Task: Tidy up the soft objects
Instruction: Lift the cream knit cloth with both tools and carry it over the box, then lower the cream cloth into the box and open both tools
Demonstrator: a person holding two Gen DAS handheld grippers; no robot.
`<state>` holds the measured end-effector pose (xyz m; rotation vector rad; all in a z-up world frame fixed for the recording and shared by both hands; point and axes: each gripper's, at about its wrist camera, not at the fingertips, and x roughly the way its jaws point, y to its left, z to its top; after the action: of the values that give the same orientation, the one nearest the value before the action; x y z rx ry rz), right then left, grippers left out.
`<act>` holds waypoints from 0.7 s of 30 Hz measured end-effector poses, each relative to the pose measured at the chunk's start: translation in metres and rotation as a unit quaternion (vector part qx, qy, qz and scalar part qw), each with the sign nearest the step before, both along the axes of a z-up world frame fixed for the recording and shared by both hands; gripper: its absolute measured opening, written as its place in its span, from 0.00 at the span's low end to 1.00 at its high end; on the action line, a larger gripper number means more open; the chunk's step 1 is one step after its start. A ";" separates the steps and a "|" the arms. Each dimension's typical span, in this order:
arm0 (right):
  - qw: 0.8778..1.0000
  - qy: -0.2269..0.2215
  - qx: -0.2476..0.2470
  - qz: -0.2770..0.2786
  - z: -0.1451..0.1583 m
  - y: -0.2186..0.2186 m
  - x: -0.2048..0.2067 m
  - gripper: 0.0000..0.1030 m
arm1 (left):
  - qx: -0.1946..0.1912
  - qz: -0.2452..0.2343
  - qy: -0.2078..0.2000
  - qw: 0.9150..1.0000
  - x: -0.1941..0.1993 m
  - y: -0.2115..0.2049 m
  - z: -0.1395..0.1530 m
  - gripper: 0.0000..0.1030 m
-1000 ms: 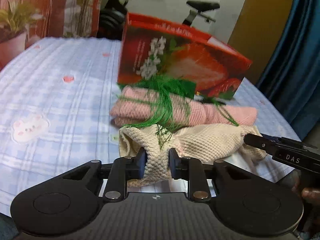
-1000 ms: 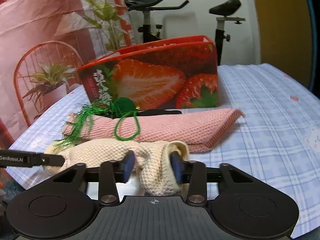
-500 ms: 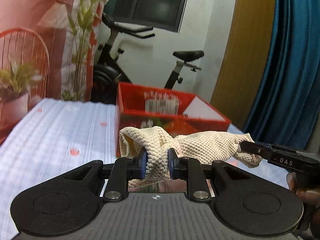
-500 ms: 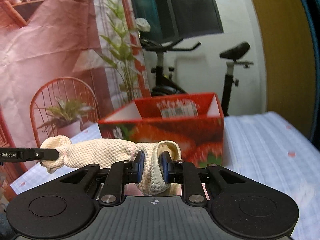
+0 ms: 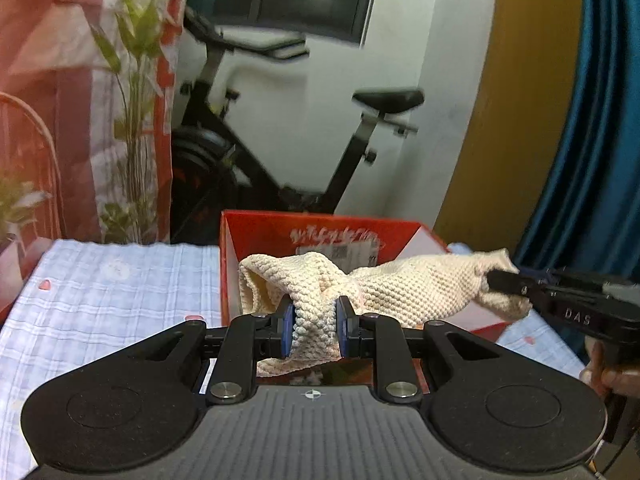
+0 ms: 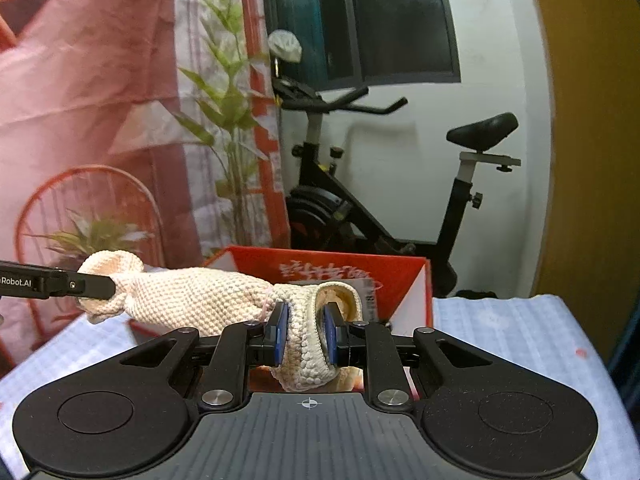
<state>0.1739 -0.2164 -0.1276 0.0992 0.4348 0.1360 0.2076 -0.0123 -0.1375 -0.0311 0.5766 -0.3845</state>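
Left tool point(image 5: 313, 330): pinching one end of cream knitted cloth point(image 5: 400, 288). Right tool point(image 6: 303, 338): pinching the other end. Cloth: stretched between both, aloft before the red box point(image 5: 256, 240). Right view alone: potted plant point(image 6: 96, 236)

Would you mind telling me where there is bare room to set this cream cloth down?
Bare checked bedspread lies left of the red box, and more to its right. The box's open inside looks free too. It is crowded in front, where the left tool and right tool stretch the cream cloth.
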 end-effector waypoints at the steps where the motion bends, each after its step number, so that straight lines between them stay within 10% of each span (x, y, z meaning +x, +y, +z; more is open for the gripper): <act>1: 1.000 0.005 -0.006 -0.002 -0.001 -0.001 0.010 0.17 | 0.005 0.001 0.010 1.000 0.010 -0.004 -0.002 0.22; 17: 0.988 0.129 -0.087 -0.008 -0.047 0.010 0.127 0.18 | 0.097 -0.007 0.089 0.991 0.097 -0.030 -0.033 0.23; 21: 0.986 0.139 -0.091 -0.012 -0.053 0.009 0.136 0.29 | 0.095 -0.013 0.075 0.993 0.097 -0.029 -0.028 0.45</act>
<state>0.3096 -0.2070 -0.1804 -0.0580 0.7231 0.0580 0.3046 -0.0413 -0.1651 0.1314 0.7600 -0.3528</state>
